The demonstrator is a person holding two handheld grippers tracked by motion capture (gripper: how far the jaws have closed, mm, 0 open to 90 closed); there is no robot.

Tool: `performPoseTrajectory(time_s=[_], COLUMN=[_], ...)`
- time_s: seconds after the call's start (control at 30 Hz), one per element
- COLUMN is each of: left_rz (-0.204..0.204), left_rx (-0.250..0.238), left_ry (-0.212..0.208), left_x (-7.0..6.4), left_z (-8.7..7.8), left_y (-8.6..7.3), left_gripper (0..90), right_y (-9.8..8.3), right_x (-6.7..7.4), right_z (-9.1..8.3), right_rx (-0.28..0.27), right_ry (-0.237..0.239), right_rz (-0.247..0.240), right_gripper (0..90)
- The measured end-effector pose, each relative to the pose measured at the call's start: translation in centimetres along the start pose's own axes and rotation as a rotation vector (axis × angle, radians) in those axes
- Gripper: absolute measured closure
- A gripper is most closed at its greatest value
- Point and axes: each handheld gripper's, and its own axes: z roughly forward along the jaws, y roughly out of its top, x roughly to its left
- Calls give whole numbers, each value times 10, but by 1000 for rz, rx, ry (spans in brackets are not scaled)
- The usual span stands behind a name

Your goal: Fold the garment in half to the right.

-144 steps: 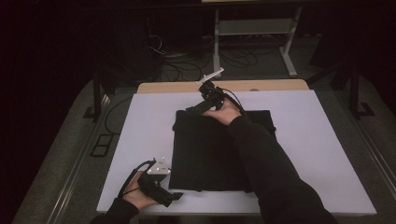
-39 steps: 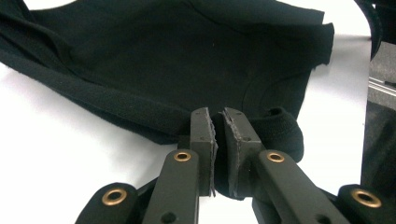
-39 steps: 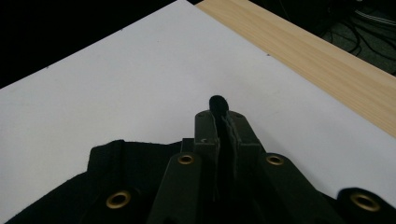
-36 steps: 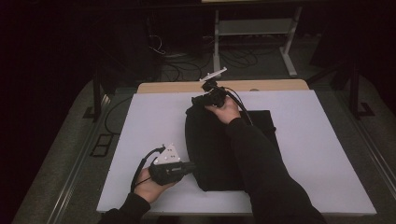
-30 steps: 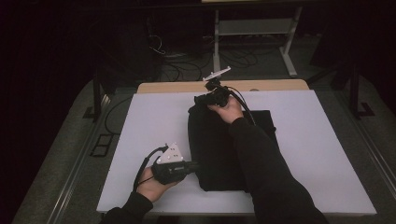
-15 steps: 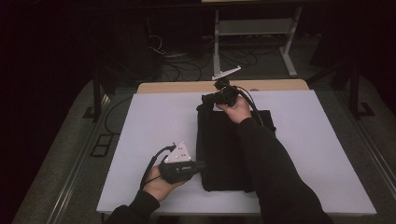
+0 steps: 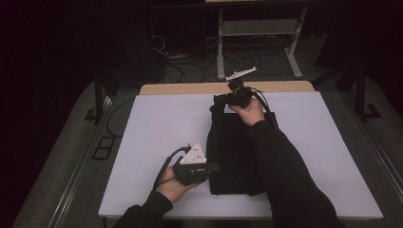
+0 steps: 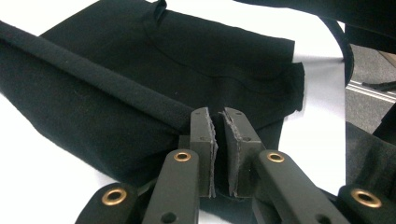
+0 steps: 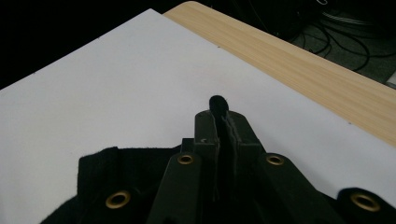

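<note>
A black cloth lies on the white table top, folded into a narrow lengthwise strip. My left gripper holds its near left edge, and the jaws are shut on a rolled fold of cloth in the left gripper view. At the far end, my right gripper pinches the far left corner. A small tip of the cloth pokes out past its shut jaws. The person's right forearm lies across the right part of the cloth.
A wooden strip runs along the table's far edge. Behind it, cables lie on the dark floor beside a metal stand. Bare white surface spreads to the left and right of the cloth.
Both grippers have moved to the right, carrying the cloth's left edge with them. The cloth's visible area has become narrower. Both stay shut.
</note>
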Motion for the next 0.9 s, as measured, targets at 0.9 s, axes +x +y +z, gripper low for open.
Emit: performPoseTrajectory(time_s=[0.9], left_rz=[27], left_rx=[4], left_ry=[-57], left_x=[-14], left_z=[39], left_y=[20], left_gripper=[813], right_y=[-35], right_x=[-35], right_z=[-29], right_rx=[-17], right_ry=[-35], right_rz=[87], right_gripper=[825])
